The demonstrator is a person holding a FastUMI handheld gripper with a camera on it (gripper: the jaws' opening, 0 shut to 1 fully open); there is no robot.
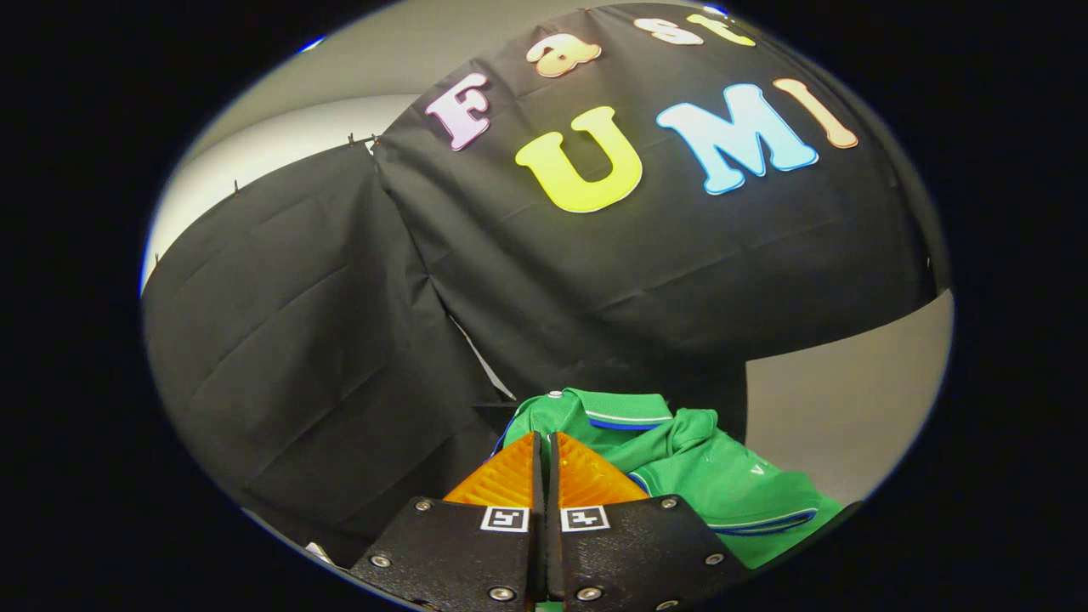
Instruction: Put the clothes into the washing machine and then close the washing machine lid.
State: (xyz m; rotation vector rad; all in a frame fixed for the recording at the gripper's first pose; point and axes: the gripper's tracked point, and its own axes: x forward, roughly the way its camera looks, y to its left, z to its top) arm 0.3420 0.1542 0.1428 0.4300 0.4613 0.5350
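A green polo shirt (714,484) with blue-and-white trim on collar and sleeve bunches up just ahead of and to the right of the fingers. My gripper (545,440) has its two fingers pressed nearly together, with a thin fold of the green cloth pinched between them. The shirt looks lifted, its collar rising just past the fingertips and its sleeve hanging off to the right. The part of the shirt under the fingers is hidden.
The black cloth booth wall (595,280) fills the space beyond the shirt, with a second black panel (297,340) to the left. A pale grey wall (841,399) shows to the right of the shirt.
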